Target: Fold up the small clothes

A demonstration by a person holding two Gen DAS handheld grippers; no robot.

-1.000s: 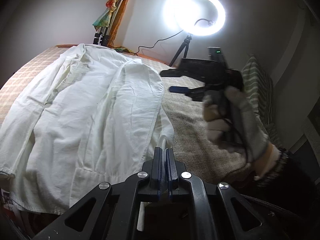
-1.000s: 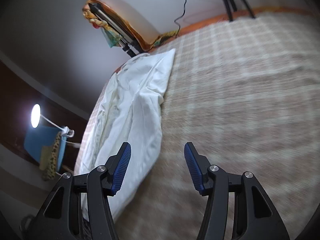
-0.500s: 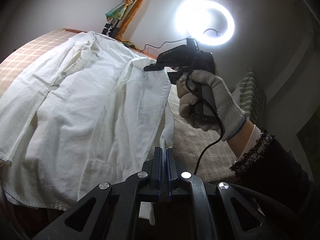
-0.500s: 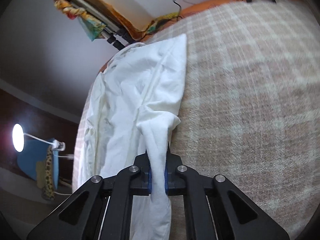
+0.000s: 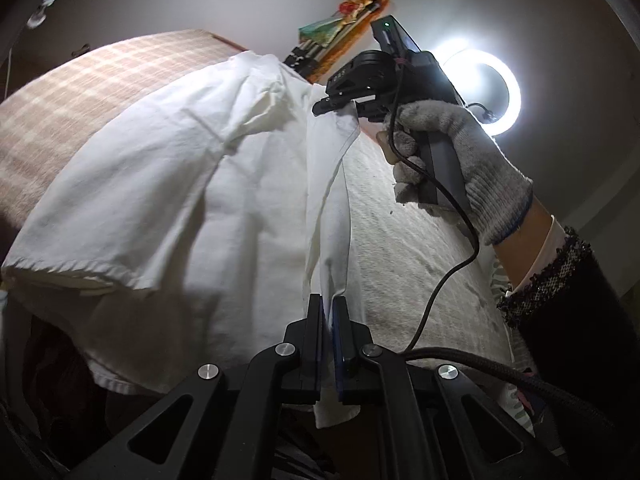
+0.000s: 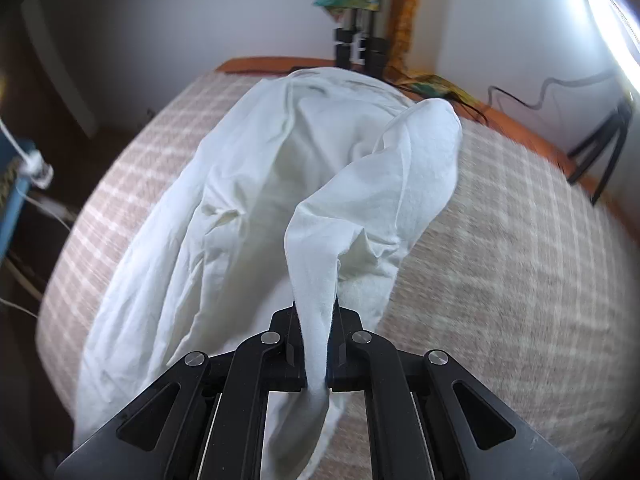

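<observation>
Both your grippers are pinching the same white shirt (image 5: pixel 208 184), one garment total, spread over the plaid bed cover (image 5: pixel 68 92).

Left gripper (image 5: pixel 329 320): jaws pressed together on the shirt's near edge, at 6 o'clock in the left wrist view. Fabric runs taut from there up toward 12 o'clock, and a tab of cloth hangs out below the jaws.

Right gripper (image 6: pixel 316 344): jaws clamped on a bunched strip of the shirt (image 6: pixel 256 184), at 6 o'clock in its own view. The cloth rises from the jaws in a lifted fold toward 1 o'clock, off the cover. In the left wrist view this gripper (image 5: pixel 336 106) sits at about 12 o'clock, held by your gloved right hand (image 5: pixel 448 152), with the shirt's far corner at its tip.

The rest of the shirt lies flat on the cover, from centre out to 9 o'clock.

No containers in view.

Count: one ring light (image 5: pixel 496 92) lit at 2 o'clock, one tripod (image 6: pixel 600 148) at 3 o'clock in the right wrist view, one wrapped stand (image 5: pixel 344 16) against the wall at 12 o'clock, and two grippers.
</observation>
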